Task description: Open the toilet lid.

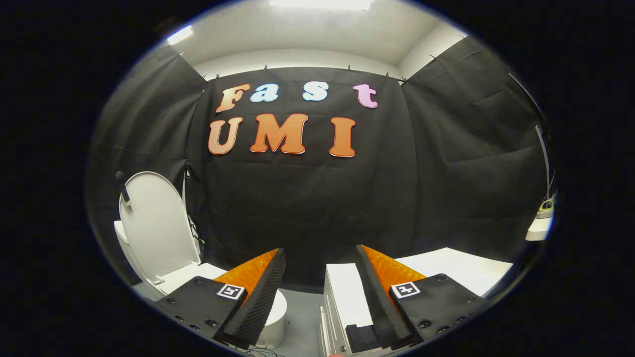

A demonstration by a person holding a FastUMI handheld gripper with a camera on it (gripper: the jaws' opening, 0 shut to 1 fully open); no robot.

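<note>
A white toilet (188, 277) stands to the left, beyond my left finger. Its lid (158, 223) is raised upright, leaning back toward the black cloth wall. The seat and bowl rim below it are partly hidden behind my left finger. My gripper (320, 253) is held well apart from the toilet, to its right, and stands open with nothing between its fingers.
A white cabinet (347, 297) with a flat white top sits just ahead and under my right finger. A white shelf (538, 230) with a small item juts out at the far right. Black cloth walls close the booth on three sides; grey floor shows between the fingers.
</note>
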